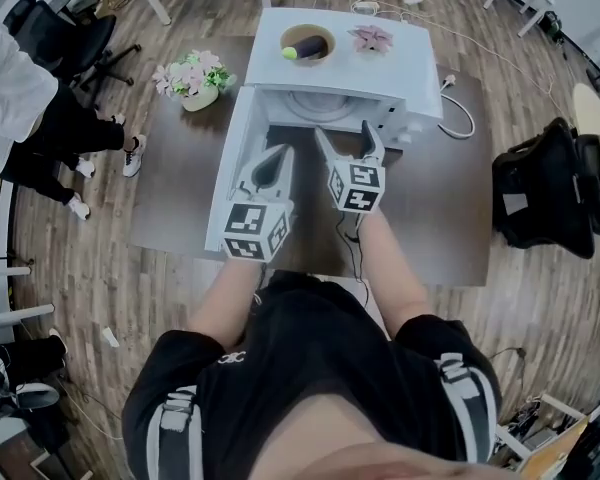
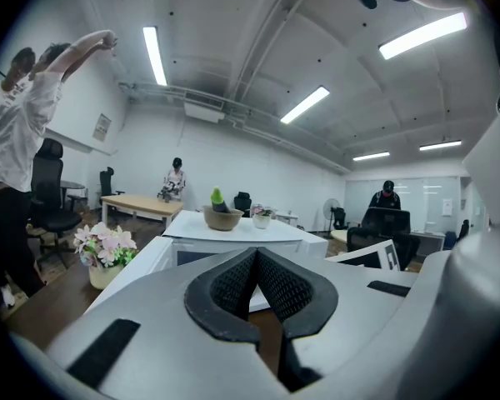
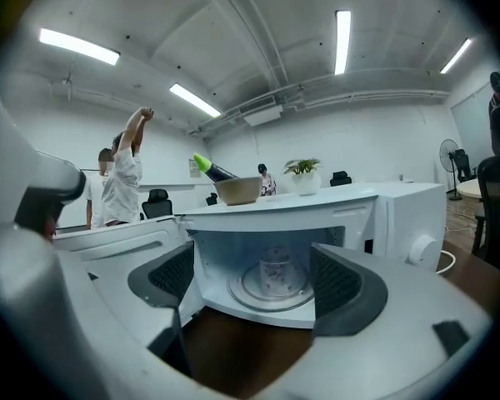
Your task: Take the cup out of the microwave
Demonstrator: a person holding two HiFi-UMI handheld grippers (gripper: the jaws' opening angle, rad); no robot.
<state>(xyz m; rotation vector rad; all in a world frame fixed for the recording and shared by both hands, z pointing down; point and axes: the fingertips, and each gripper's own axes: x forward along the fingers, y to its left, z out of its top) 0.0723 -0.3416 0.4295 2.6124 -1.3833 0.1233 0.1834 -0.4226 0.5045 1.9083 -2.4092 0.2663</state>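
The right fingers (image 3: 337,283) stand wide apart and empty just in front of the open microwave (image 3: 404,211), framing the clear cup (image 3: 277,273) that sits ahead of them on its turntable, while the left fingers (image 2: 287,290), pressed together on nothing, hover by the door (image 1: 232,168) above the counter (image 1: 175,198).

Brightly and evenly lit from long white fluorescent ceiling tubes (image 2: 422,36). Only soft, faint shadows on the dark brown wooden table (image 1: 450,198). Slightly washed out on the white box-shaped microwave oven (image 1: 420,68). Heavily fisheye-bent, black-cornered in both gripper views; soft up close.
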